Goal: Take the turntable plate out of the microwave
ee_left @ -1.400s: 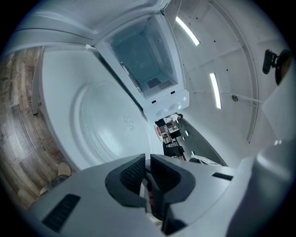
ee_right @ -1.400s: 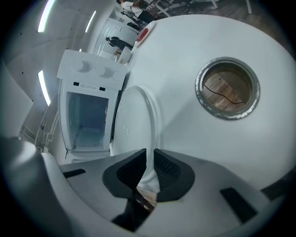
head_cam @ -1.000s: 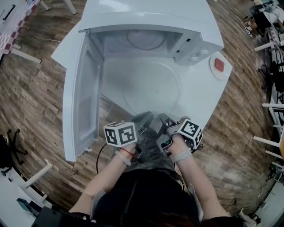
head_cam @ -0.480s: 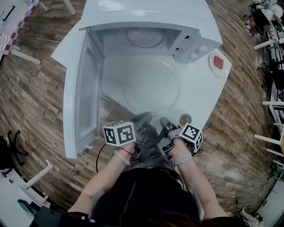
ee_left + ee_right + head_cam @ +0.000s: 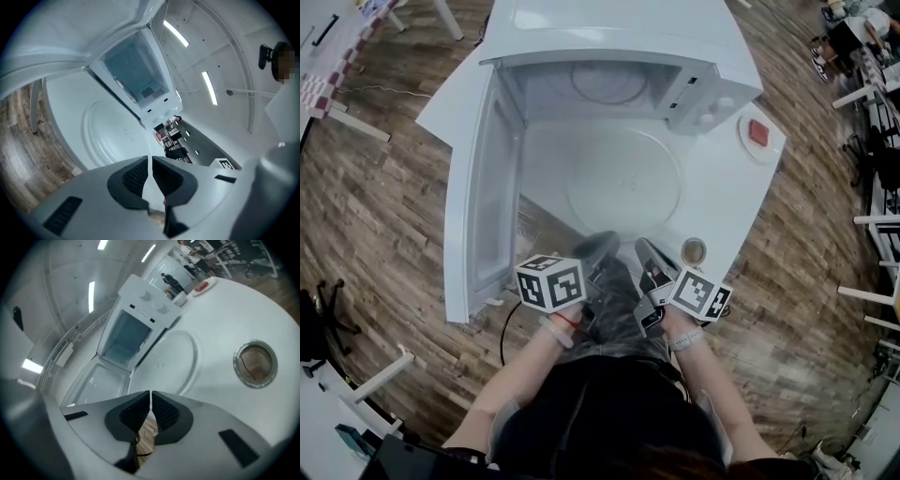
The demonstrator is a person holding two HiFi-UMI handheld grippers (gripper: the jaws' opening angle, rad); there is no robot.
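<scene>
The clear glass turntable plate (image 5: 623, 183) lies flat on the round white table (image 5: 731, 202), in front of the open white microwave (image 5: 609, 37). It also shows in the left gripper view (image 5: 110, 133) and the right gripper view (image 5: 168, 359). A roller ring (image 5: 609, 82) sits in the cavity. Both grippers hover at the table's near edge, short of the plate. My left gripper (image 5: 600, 248) (image 5: 151, 161) is shut and holds nothing. My right gripper (image 5: 649, 251) (image 5: 150, 401) is closing, its pads almost touching, with nothing between them.
The microwave door (image 5: 483, 187) swings wide open to the left, past the table edge. A round cable hole (image 5: 693, 251) (image 5: 255, 363) sits in the table by my right gripper. A red-topped white disc (image 5: 758, 133) lies at the table's right. Wooden floor surrounds the table.
My right gripper has rolled about its own axis and lifted a little, and its jaws have narrowed. The left gripper has hardly moved. The plate lies where it was.
</scene>
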